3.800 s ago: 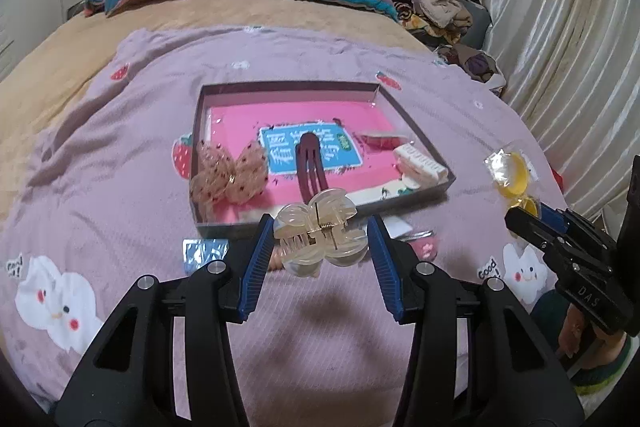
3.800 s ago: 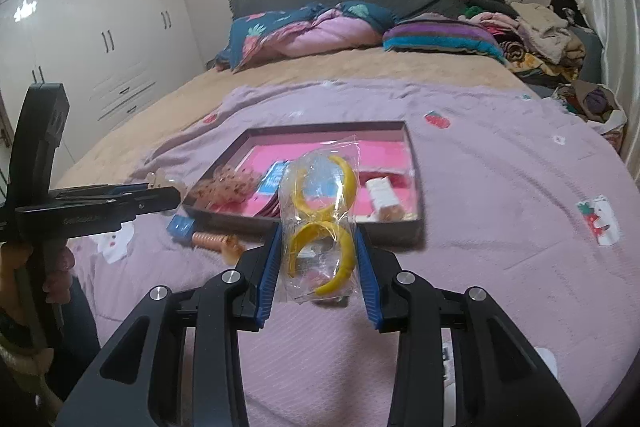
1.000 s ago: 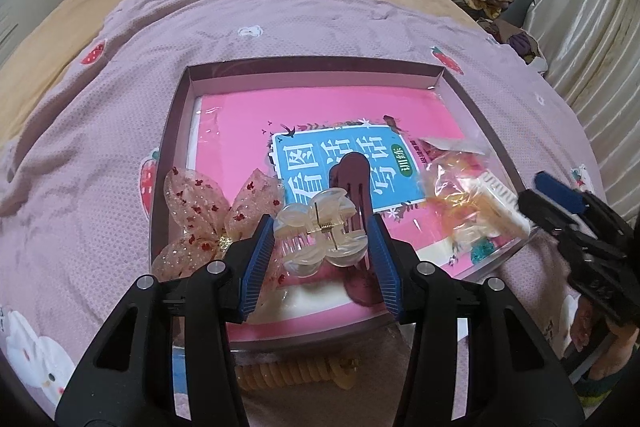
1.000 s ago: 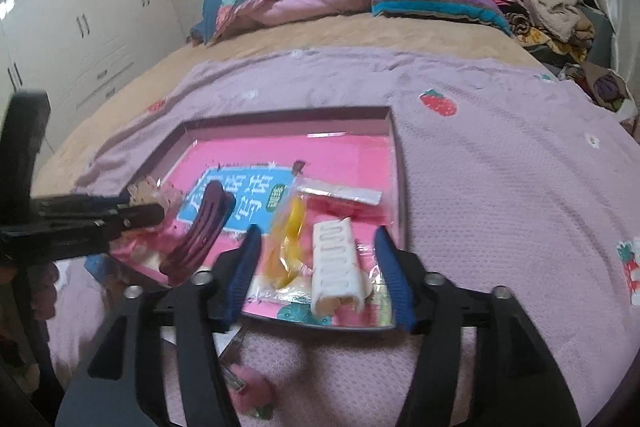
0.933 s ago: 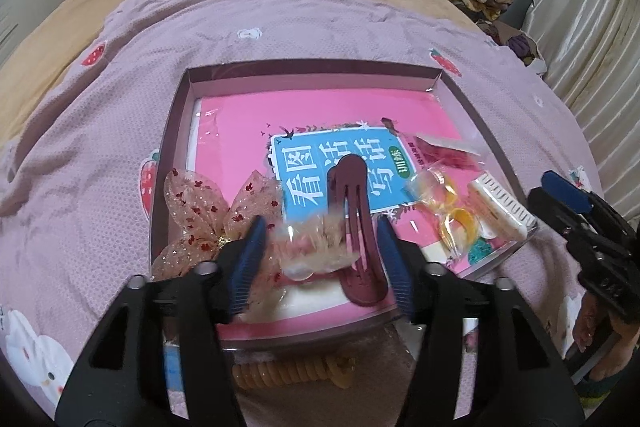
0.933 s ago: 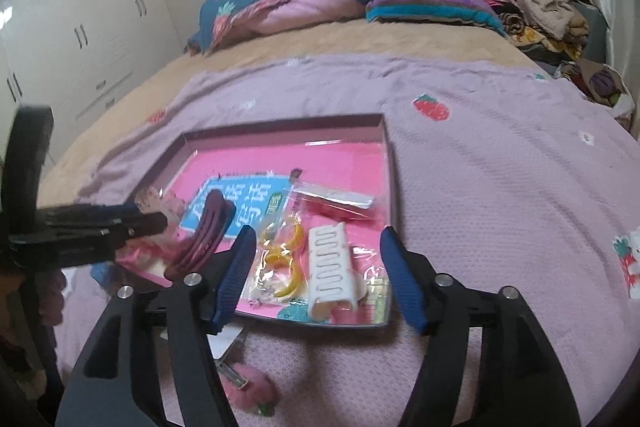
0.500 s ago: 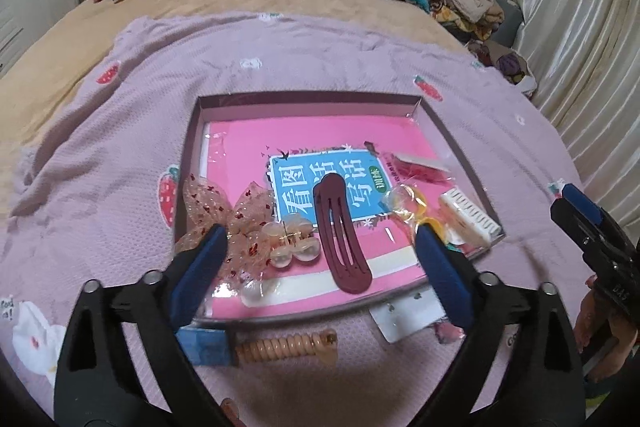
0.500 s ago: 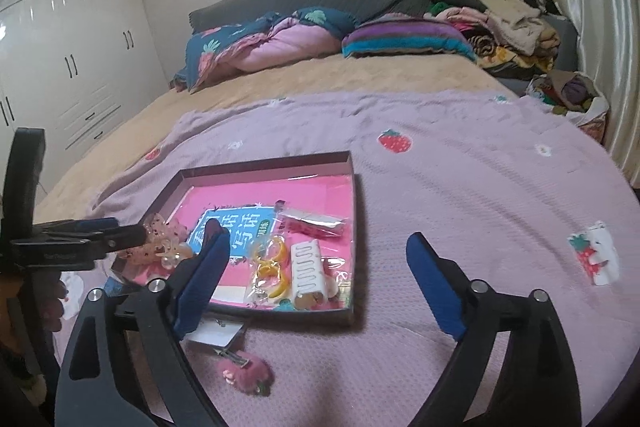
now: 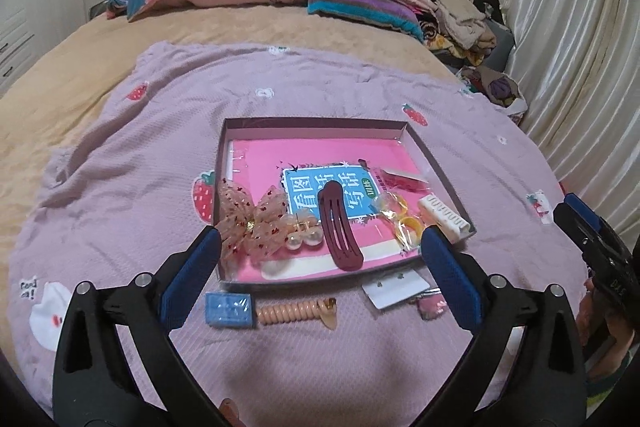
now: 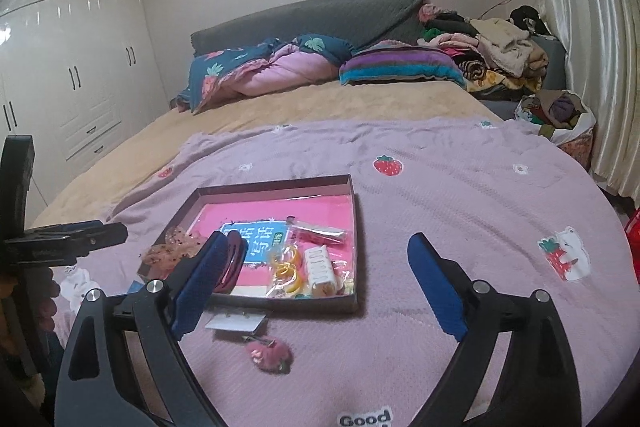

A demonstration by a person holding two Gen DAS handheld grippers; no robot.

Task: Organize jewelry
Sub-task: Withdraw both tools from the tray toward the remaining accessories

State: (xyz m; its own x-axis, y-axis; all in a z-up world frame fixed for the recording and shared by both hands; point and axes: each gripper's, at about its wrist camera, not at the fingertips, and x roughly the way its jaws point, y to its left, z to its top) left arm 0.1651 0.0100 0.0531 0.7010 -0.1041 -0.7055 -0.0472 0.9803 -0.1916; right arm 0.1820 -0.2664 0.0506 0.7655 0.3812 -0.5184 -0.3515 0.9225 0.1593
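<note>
A shallow box (image 9: 440, 171) with a pink lining lies on the purple blanket; it also shows in the right wrist view (image 10: 354, 227). In it lie a sheer bow (image 9: 252, 223), a clear claw clip (image 9: 302, 233), a maroon clip (image 9: 338, 227), bagged yellow hoops (image 9: 402, 223) and a white clip (image 9: 442, 217). My left gripper (image 9: 320, 259) is open and empty, held back over the box's near edge. My right gripper (image 10: 314, 267) is open and empty, above the blanket at the box's near right.
Outside the box, by its near wall, lie a blue packet (image 9: 229, 309), a beige spiral hair tie (image 9: 296, 311), a white card (image 9: 394, 287) and a pink fluffy clip (image 10: 269, 354). Bedding and clothes are piled at the headboard (image 10: 320, 15). Curtains (image 9: 580, 39) hang on the right.
Both grippers opened and pulled back. The claw clip dropped from the left gripper into the box beside the bow. The bagged yellow hoops left the right gripper and lie in the box.
</note>
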